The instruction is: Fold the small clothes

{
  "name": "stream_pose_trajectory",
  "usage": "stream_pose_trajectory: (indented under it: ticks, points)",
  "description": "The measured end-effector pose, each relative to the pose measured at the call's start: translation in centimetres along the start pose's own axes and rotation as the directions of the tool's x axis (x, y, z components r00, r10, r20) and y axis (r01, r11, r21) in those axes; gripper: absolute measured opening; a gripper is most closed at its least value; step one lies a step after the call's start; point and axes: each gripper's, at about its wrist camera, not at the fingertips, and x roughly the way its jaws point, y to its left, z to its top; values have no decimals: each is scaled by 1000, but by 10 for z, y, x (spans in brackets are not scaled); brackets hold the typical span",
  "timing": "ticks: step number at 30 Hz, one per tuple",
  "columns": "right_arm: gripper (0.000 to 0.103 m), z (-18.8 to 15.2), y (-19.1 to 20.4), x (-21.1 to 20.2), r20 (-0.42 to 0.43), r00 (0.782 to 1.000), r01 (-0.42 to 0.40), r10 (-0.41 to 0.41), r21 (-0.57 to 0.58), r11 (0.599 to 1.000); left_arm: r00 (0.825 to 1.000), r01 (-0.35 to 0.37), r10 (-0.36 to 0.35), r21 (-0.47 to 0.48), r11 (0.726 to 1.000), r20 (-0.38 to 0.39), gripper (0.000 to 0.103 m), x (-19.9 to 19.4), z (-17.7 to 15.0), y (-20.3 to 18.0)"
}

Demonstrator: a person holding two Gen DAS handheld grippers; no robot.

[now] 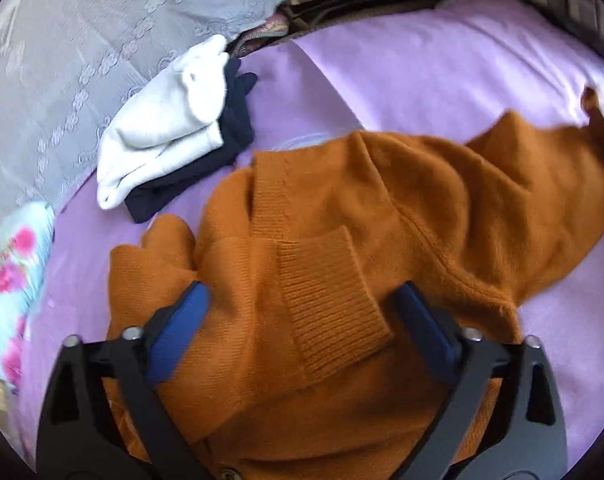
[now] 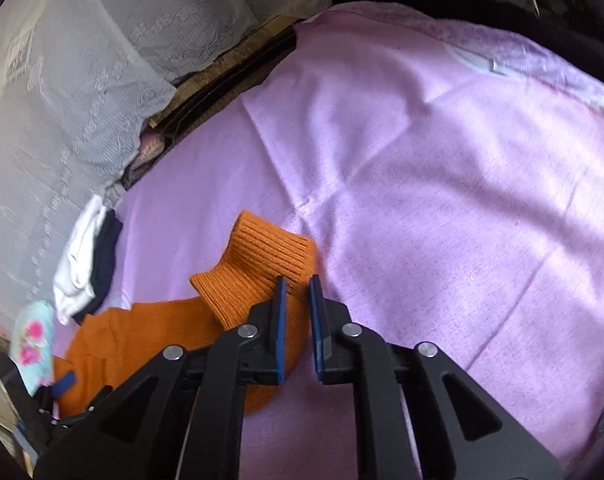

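An orange knitted sweater [image 1: 422, 200] lies spread on the lilac sheet [image 1: 442, 60]. One ribbed cuff [image 1: 330, 296] is folded across its body. My left gripper [image 1: 302, 288] hovers open over it, the cuff lying between the wide-apart blue pads [image 1: 173, 340]. In the right wrist view the other sleeve [image 2: 257, 264] is lifted, its ribbed cuff sticking up. My right gripper [image 2: 297, 280] is nearly closed, with orange knit pinched between its narrow jaws. The sweater's body [image 2: 141, 340] trails off to the lower left.
A folded white garment [image 1: 161, 128] lies on a folded navy one [image 1: 205, 168] at the sheet's left edge. A floral cloth [image 1: 13, 280] lies nearer. Grey lace fabric [image 1: 81, 40] covers the left. Bare lilac sheet [image 2: 442, 200] stretches to the right.
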Motion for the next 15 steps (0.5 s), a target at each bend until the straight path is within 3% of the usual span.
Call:
stream_pose_trajectory:
  ticks: [1, 2, 5, 8, 11, 15]
  points:
    - [13, 5, -7, -3, 2, 1000, -19, 18, 17, 1000, 999, 41, -41, -21, 999, -2, 69, 0, 0, 7]
    - [13, 7, -7, -6, 7, 999, -33, 33, 28, 999, 996, 89, -89, -49, 995, -7, 56, 0, 0, 15]
    - [13, 9, -3, -14, 43, 998, -55, 54, 31, 998, 988, 156, -157, -102, 982, 2, 49, -1, 0, 29]
    - [13, 10, 4, -18, 64, 997, -54, 53, 8, 999, 979, 205, -205, -148, 968, 18, 34, -11, -4, 39]
    - [14, 6, 5, -20, 54, 996, -73, 72, 4, 997, 965, 262, -259, -176, 949, 39, 37, -20, -8, 45]
    - [19, 5, 10, -17, 39, 996, -84, 85, -12, 996, 978, 207, -205, -124, 970, 32, 36, -18, -9, 27]
